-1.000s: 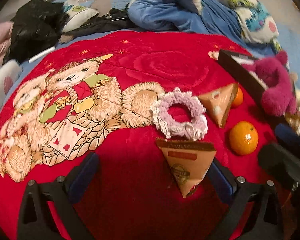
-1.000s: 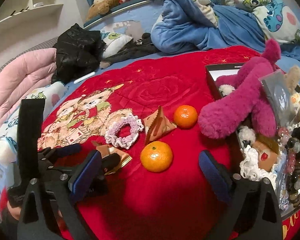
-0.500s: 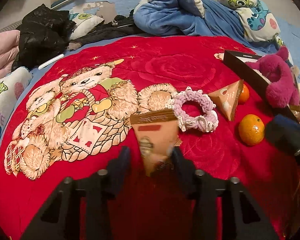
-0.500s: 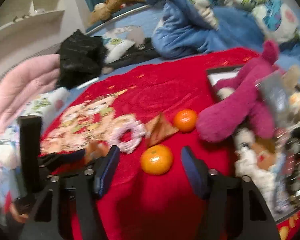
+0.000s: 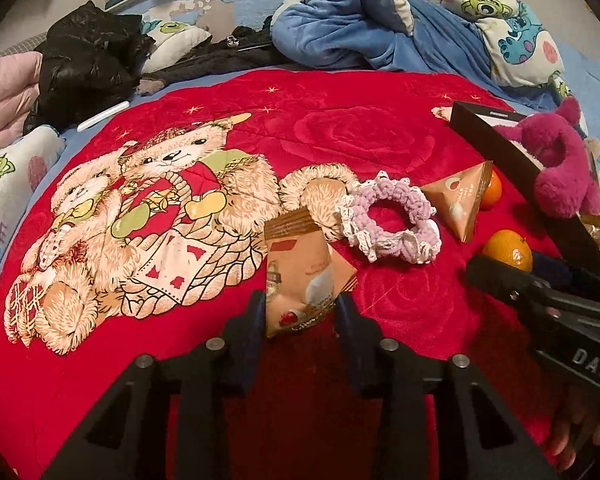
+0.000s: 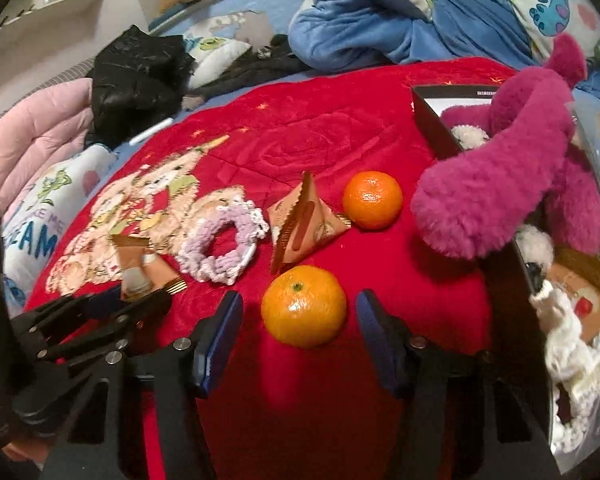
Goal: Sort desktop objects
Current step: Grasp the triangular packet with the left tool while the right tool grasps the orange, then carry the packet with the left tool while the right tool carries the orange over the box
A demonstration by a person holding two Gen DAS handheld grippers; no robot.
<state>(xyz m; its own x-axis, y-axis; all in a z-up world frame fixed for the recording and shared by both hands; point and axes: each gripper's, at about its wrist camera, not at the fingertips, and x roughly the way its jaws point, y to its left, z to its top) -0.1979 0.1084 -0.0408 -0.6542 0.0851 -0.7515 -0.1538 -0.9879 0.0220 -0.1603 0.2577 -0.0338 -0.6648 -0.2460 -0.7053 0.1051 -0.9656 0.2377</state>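
Observation:
My left gripper (image 5: 300, 306) is shut on a brown triangular snack packet (image 5: 302, 276) and holds it just above the red blanket; the packet also shows in the right wrist view (image 6: 140, 268). My right gripper (image 6: 300, 316) is open, its jaws on either side of the near orange (image 6: 303, 306), not touching it. A second orange (image 6: 372, 200), a second triangular packet (image 6: 302, 228) and a purple crocheted scrunchie (image 6: 220, 246) lie further out. The scrunchie (image 5: 390, 222) and second packet (image 5: 460, 200) lie right of my left gripper.
A black box (image 6: 434, 124) at the right holds a magenta plush toy (image 6: 500, 184), white lace items and beads. The red teddy-bear blanket (image 5: 360, 136) covers the bed. Blue bedding (image 5: 360, 28), a black jacket (image 5: 88, 60) and a pink quilt (image 6: 32, 144) lie behind.
My left gripper closed on the brown packet and lifted it slightly leftward. My right gripper narrowed its opening and moved in around the near orange.

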